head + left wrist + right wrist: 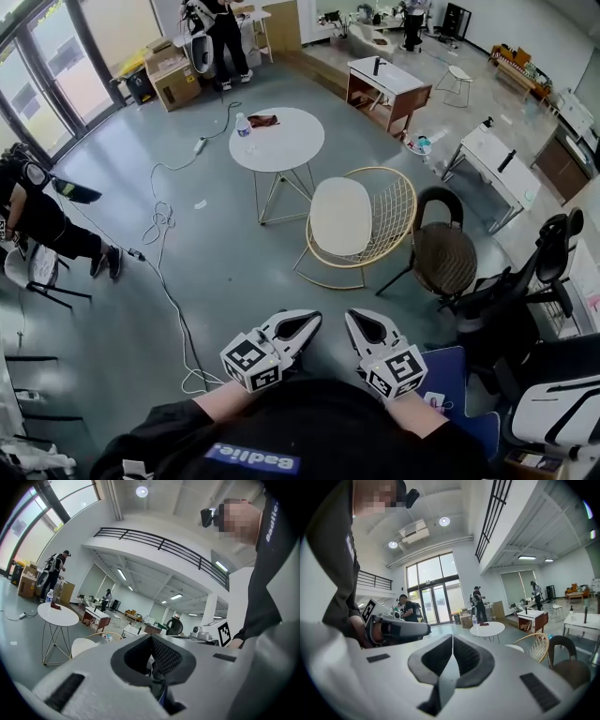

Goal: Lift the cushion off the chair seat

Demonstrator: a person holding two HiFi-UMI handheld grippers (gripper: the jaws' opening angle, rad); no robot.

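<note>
One cushion (pixel 340 216) — pale, oval, flat on gold wire chair (pixel 398 202) | left claw (pixel 309 323), right claw (pixel 356 323) — closed, empty

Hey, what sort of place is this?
Likely a large open-plan office or workshop: white desks, a black office chair, a mezzanine railing overhead and tall glass doors.

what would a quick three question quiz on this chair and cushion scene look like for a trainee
1. True or false: the cushion lies on the seat of the gold wire chair.
2. What stands on the round white table? A a bottle, B a laptop, C a lamp.
3. Fill in: the left gripper and the right gripper both have their jaws ____, with nothing between them.
Key: 1 true; 2 A; 3 shut.
</note>
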